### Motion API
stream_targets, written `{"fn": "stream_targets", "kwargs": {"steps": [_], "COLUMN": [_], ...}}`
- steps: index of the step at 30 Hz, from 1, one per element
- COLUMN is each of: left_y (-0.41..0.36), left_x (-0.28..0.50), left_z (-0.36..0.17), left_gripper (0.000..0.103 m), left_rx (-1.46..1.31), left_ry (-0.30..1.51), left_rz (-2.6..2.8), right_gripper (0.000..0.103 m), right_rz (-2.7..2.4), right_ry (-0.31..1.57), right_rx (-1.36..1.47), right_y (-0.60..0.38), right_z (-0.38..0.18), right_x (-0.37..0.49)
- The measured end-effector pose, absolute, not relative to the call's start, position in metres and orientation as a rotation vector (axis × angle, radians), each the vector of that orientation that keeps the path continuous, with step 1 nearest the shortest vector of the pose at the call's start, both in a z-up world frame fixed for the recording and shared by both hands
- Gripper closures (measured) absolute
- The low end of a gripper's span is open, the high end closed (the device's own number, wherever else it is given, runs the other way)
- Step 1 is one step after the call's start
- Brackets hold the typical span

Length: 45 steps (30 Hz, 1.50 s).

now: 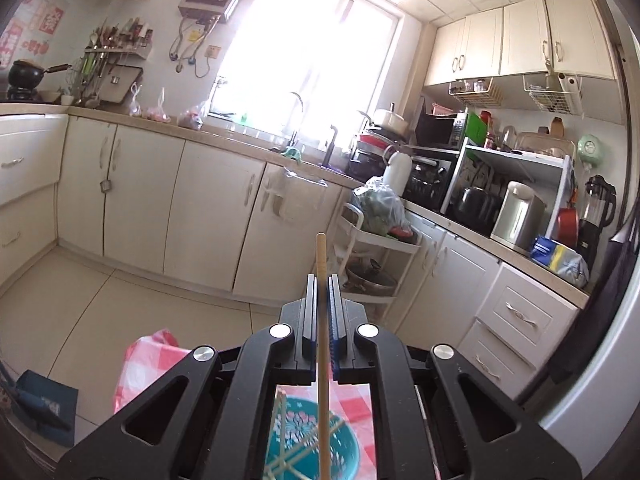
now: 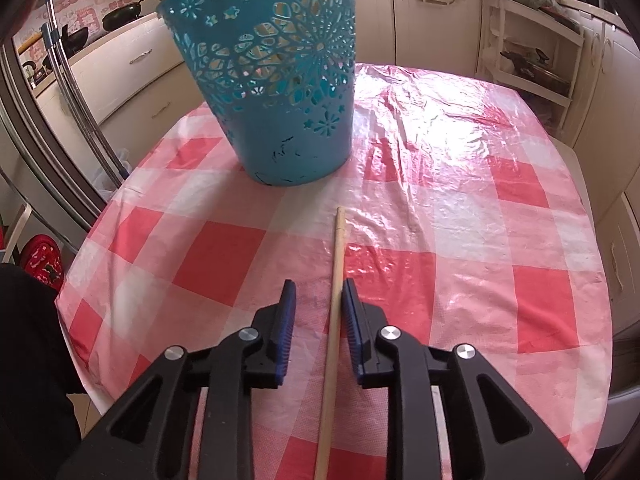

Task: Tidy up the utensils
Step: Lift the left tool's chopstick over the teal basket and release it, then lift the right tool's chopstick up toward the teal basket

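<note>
Kitchen cabinets stood behind; left gripper fingers pinched a chopstick above the basket, ready to drop; right gripper fingers were spread around another chopstick on the desk.

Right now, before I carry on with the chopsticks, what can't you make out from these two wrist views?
- Left wrist: lower end of the held chopstick is cut off by the bottom edge; the left gripper body hides most of the teal basket.
- Right wrist: near end of the chopstick on the table runs off the bottom edge.
- Right wrist: basket contents sit behind its patterned wall; count unclear.
</note>
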<state>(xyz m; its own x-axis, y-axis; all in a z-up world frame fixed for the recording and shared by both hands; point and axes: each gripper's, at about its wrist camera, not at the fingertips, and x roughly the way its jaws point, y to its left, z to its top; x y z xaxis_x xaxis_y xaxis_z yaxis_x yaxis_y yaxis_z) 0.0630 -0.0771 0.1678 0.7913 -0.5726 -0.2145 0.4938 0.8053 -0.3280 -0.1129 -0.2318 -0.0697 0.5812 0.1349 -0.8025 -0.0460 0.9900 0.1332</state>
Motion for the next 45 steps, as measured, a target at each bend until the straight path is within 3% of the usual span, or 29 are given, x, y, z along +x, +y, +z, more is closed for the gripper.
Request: {"fn": "stream_targets", "kwargs": {"steps": [18, 21, 23, 28, 33, 38, 43, 45], "left_y": [-0.102, -0.092, -0.075, -0.028, 0.007, 0.018, 0.007, 0.003], "left_x": [0.104, 0.089, 0.074, 0.033, 0.018, 0.033, 0.028, 0.026], "left_z": [0.079, 0.073, 0.075, 0.076, 0.043, 0.018, 0.016, 0.016], "left_gripper": [0.097, 0.078, 0.05, 0.021, 0.015, 0.015, 0.015, 0.015], "left_rx": [-0.104, -0.071, -0.07, -0.063, -0.057, -0.082, -0.033, -0.011], "left_ry": [0.458, 0.487, 0.476, 0.442, 0.49, 0.607, 0.602, 0.6], "left_rz": [-0.473, -0.463, -0.431, -0.356, -0.3, -0.27, -0.288, -0.299], "right_gripper": [0.076, 0.076, 0.076, 0.076, 0.076, 0.086, 0.097, 0.097], "right_rz": [0.105, 0.112, 0.123, 0.135, 0.102, 0.05, 0.04, 0.059], "right_ry": [0.931, 0.933, 0.936, 0.942, 0.949, 0.967, 1.026, 1.053], "right_rx": [0.074, 0.093, 0.124, 0.188, 0.142, 0.134, 0.016, 0.041], "right_y": [-0.228, -0.23, -0.235, -0.244, -0.235, -0.236, -0.227, -0.231], "right_z": [-0.071, -0.071, -0.071, -0.07, -0.069, -0.069, -0.067, -0.065], "right_x": [-0.111, -0.111, -0.11, -0.11, -0.104, -0.093, -0.079, -0.079]}}
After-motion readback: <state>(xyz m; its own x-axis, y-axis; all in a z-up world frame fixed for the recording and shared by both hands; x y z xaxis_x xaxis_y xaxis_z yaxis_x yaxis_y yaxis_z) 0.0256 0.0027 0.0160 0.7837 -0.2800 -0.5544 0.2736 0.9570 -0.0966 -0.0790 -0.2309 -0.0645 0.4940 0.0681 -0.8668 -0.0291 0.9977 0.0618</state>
